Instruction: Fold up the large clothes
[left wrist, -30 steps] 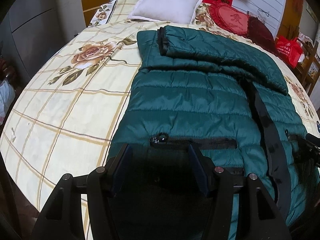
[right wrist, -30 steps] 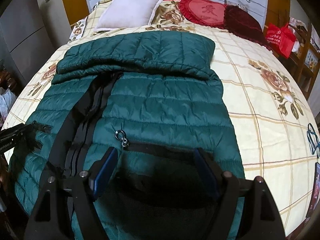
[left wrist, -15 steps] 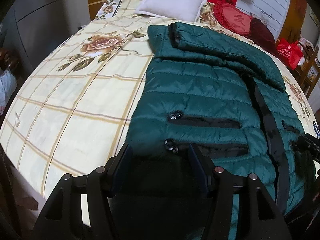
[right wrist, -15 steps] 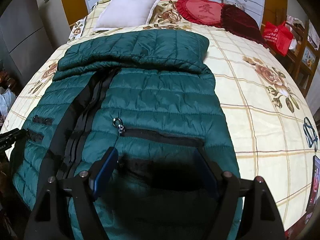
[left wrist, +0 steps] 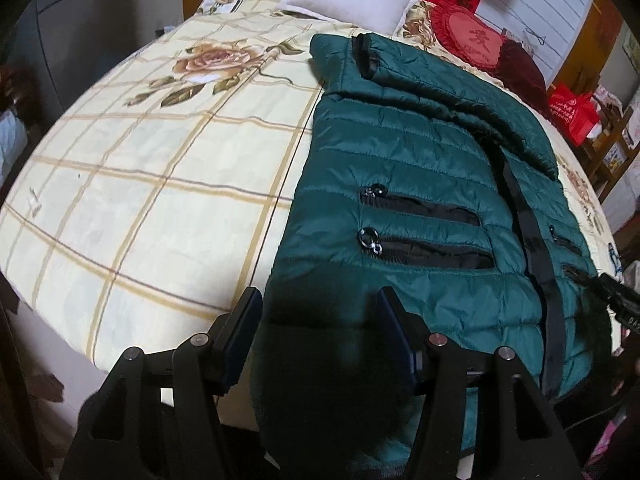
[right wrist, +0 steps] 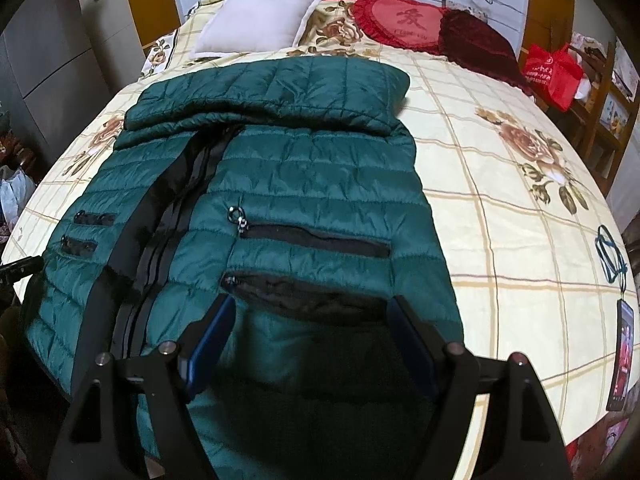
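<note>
— How do the tools sit?
— Left tool (left wrist: 320, 340) and right tool (right wrist: 310, 344) both gape, level over the hem.
— And the jacket (right wrist: 304, 184)?
— Quilted, glossy green, flat on the bed (right wrist: 500, 208) ahead of both.

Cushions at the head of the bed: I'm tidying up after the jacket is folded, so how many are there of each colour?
White: 1, the square pillow
Red: 1, the heart-shaped cushion
Dark maroon: 1, the cushion beside the heart
Total: 3
</note>
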Motion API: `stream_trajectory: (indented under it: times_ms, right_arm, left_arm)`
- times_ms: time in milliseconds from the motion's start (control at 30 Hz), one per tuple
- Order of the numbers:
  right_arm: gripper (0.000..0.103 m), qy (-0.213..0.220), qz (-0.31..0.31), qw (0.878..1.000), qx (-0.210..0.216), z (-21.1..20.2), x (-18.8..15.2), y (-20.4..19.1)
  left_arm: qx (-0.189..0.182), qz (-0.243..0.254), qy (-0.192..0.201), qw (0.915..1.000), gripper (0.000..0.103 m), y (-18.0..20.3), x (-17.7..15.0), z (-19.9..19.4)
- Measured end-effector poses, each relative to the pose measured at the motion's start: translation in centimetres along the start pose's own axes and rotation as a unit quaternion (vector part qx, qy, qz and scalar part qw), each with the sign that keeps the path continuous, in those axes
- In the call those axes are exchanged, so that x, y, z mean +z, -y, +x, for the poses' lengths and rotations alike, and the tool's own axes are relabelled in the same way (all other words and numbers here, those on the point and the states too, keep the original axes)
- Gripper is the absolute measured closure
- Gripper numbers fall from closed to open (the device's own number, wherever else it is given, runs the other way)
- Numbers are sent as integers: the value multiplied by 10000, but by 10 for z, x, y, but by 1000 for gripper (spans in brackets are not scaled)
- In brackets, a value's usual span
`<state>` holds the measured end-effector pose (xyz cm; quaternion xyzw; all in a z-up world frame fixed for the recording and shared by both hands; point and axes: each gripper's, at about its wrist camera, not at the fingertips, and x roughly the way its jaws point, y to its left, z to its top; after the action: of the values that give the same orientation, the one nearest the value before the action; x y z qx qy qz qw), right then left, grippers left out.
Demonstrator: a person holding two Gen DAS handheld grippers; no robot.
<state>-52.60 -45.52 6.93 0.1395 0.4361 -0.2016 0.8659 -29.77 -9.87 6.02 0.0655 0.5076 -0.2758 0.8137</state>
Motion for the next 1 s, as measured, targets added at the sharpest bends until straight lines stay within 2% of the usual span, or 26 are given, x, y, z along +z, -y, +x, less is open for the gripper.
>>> stream_trajectory:
  times_ms: [133, 233, 600, 1000]
  right_arm:
    - [21, -34, 69, 10000, 25, -3, -7, 5]
    - [16, -38, 192, 9998, 27, -6, -12, 13]
    - [15, -98, 421, 9991, -52, -13, -22, 40]
    - [14, -304, 662, 9973, 3, -7, -33, 60]
  left_arm:
    - [-176, 9, -73, 9998, 62, 1, -4, -1]
    - [-260, 64, -67, 9996, 62, 2, -6, -2]
    - [-432, -258, -82, 9987, 62, -10, -2, -6]
    - [-664, -331, -108, 9972, 62, -7, 1, -9]
